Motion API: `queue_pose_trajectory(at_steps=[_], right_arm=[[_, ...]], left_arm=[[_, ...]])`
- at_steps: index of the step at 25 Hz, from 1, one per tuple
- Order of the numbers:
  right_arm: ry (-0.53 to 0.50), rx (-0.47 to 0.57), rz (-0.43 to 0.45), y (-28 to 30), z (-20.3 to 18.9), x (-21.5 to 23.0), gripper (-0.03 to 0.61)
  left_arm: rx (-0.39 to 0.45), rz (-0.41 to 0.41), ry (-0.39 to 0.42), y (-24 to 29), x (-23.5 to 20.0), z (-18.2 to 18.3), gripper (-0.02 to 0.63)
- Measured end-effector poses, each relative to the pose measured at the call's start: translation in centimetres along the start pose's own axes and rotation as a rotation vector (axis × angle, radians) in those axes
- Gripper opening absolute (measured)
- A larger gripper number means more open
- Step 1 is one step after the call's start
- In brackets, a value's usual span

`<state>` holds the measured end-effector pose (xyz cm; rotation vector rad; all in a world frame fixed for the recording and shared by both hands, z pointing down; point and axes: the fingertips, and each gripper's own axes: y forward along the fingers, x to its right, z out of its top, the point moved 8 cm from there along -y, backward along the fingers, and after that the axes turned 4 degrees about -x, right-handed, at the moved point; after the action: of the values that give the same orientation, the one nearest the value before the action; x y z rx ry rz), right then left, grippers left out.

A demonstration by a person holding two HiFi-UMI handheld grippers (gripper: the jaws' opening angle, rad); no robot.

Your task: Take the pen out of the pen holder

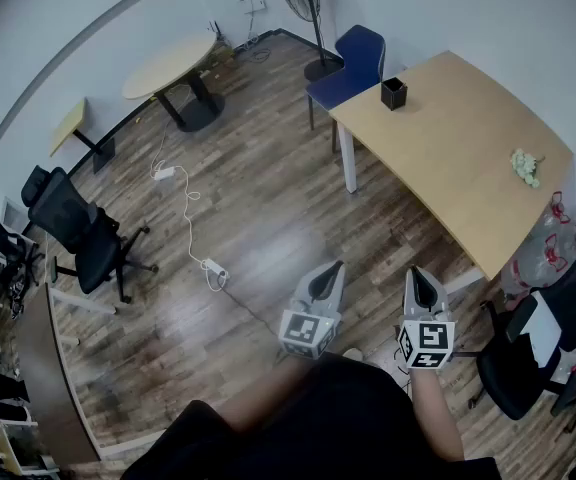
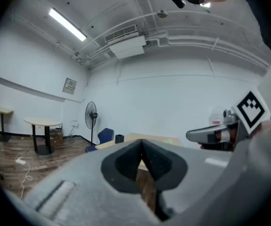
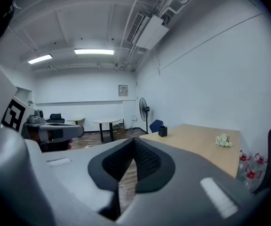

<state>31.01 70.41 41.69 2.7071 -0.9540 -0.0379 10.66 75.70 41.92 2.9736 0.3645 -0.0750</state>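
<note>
Sitting too small to show any pen inside, the black square pen holder point(image 1: 394, 93) stands at the tabletop's point(image 1: 468, 158) far corner, near a blue chair point(image 1: 353, 63). Left hand-held gripper point(image 1: 325, 278) and right hand-held gripper point(image 1: 419, 286) are both closed and empty, well apart from it, over the floor point(image 1: 248, 208).

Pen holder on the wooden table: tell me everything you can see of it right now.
The pen holder is a small black cup, square-looking and open at the top. It stands upright near the far corner of the light wooden table, close to the blue chair. Its material is unclear from here. Only the table touches it. Whether it holds a pen is too small to tell.
</note>
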Motion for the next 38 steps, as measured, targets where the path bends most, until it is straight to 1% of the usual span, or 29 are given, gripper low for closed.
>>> queue_pose_trajectory(at_steps=[3,8,11,16,19,22,29,33,38], right_arm=[[-0.001,0.013,0.007,0.2,0.3,-0.6,0.002],[0.064,0.051,0.047,0.8,0.2,-0.3,0.003],[0.048,0.052,0.048,1.3,0.5,-0.4,0.003],[0.044,0.041,0.042,4.5,0.6,-0.9,0.003],[0.045,0.034,-0.004,6.7,0.6,0.1,0.003],[0.043,0.040,-0.060,9.7,1.2,1.0,0.003],[0.074,0.003,-0.099,20.1,3.5,3.6,0.003],[0.060,-0.030,-0.103,25.8,5.7,3.9,0.003],[0.057,-0.055,-0.097,33.9,8.5,3.2,0.003]], left_arm=[[0.009,-0.005,0.002,-0.1,-0.3,0.2,0.003],[0.006,-0.002,0.003,0.3,-0.3,0.4,0.003],[0.022,-0.016,-0.010,0.8,-0.6,0.6,0.003],[0.036,-0.020,-0.001,2.6,-3.7,0.7,0.003],[0.033,-0.031,0.004,5.1,-5.6,0.4,0.003],[0.012,-0.045,-0.013,8.0,-8.3,0.2,0.003],[-0.064,-0.086,-0.041,16.8,-15.8,0.6,0.003],[-0.083,-0.119,-0.057,21.3,-20.0,2.1,0.003],[-0.096,-0.132,-0.063,26.2,-26.9,3.7,0.003]])
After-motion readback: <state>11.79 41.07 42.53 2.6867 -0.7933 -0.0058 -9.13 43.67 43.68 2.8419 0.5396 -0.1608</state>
